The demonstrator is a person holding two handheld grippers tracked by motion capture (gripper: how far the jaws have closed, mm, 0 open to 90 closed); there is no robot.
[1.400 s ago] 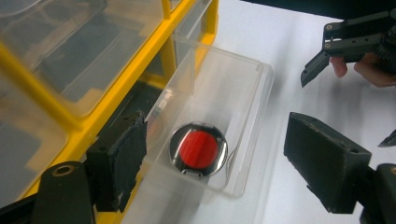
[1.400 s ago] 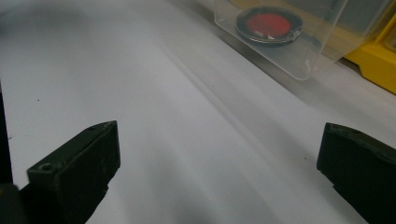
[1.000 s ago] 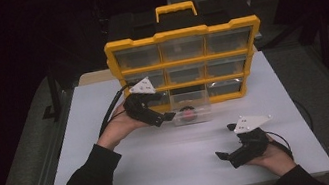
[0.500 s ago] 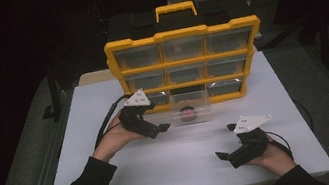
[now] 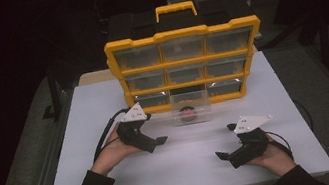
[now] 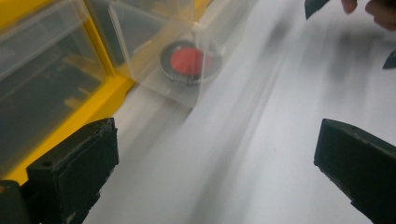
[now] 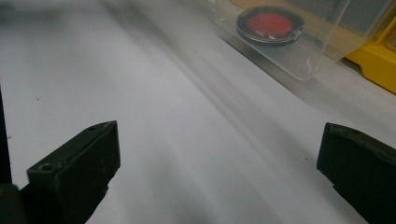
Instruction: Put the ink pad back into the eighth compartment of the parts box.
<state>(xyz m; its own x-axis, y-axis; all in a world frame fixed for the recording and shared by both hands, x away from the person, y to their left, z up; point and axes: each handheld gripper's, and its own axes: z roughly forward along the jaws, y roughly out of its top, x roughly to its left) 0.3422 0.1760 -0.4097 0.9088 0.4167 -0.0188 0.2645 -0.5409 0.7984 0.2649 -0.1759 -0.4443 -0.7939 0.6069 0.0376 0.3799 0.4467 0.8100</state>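
Drawer out, both my grippers empty.
My left gripper (image 5: 156, 141) and right gripper (image 5: 225, 141) gape apart; the clear drawer (image 5: 189, 109) lies beyond, between them, holding a red disc (image 5: 187, 114).

Clear drawer (image 5: 190, 110), see-through plastic, pulled partway out of the organizer's (image 5: 186, 66) bottom-middle slot, sitting flat on the surface, open top. Inside it a round disc (image 5: 187, 114), red centre with dark rim, lying flat near the drawer's front. Organizer is yellow-framed, upright, nine clear compartments, other drawers closed.
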